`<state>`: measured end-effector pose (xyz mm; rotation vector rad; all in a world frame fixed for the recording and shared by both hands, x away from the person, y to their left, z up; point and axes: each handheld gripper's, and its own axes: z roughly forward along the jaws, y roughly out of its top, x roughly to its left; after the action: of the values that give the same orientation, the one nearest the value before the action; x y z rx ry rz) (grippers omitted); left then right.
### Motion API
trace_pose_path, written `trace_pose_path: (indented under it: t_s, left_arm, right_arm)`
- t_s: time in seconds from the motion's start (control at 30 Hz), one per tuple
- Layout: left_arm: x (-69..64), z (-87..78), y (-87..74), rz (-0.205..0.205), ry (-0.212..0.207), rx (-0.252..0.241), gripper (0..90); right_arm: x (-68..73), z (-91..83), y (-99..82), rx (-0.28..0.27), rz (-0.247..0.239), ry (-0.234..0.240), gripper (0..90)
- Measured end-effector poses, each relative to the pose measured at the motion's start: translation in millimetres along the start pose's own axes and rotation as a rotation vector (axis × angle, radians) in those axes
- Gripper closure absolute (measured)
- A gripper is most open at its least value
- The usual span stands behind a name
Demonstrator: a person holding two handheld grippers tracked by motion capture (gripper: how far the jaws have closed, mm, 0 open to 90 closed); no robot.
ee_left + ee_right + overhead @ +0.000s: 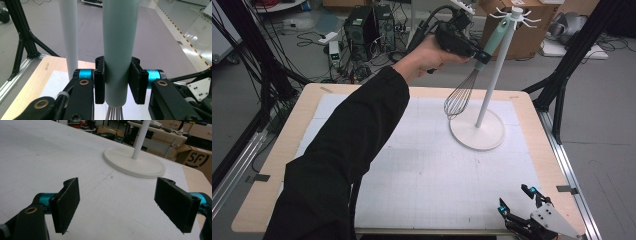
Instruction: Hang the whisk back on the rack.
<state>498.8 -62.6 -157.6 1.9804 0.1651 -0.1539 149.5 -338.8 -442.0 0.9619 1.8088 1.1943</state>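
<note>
Stand: tall white pole on a wide round base, far right of the table, hooks on top; looks tippy if knocked. Whisk: held up beside the pole, handle top near the hooks, wires hanging down. Light, rigid handle, springy wires, smooth grip that could slide. Left gripper is clamped low on the handle, good spot. Right gripper is idle near the stand, jaws apart.
</note>
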Motion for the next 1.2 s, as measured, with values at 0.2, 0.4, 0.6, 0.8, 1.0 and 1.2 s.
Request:
trace_pose_path:
  t_s: [0.2, 0.4, 0.6, 0.8, 1.0, 1.2]
  left_arm:
    - [2.5, -1.3, -1.8, 0.000, -0.006, 0.006, 69.5]
    - [-7.3, 3.6, 1.4, 0.022, -0.019, 0.014, 69.5]
    - [-17.3, 8.1, 5.3, 0.036, -0.040, 0.016, 69.5]
    - [-16.4, 17.6, 4.6, 0.030, -0.041, 0.031, 69.5]
    - [-10.1, 20.6, 4.2, 0.003, -0.029, 0.024, 69.5]
    - [2.3, 24.2, -0.4, -0.019, -0.025, 0.024, 69.4]
  right_arm:
    - [0.5, 0.2, 0.0, 0.004, -0.001, 0.000, 19.4]
    - [0.6, 0.8, -0.2, 0.005, -0.005, -0.002, 19.5]
    - [0.6, 0.6, -0.1, 0.007, -0.011, -0.001, 19.4]
    - [1.0, 0.0, 0.1, 0.002, -0.006, 0.000, 19.5]
    - [0.2, -0.2, -0.5, 0.006, -0.003, -0.004, 19.5]
    - [-0.2, 0.0, -1.2, 0.015, -0.006, -0.009, 19.5]
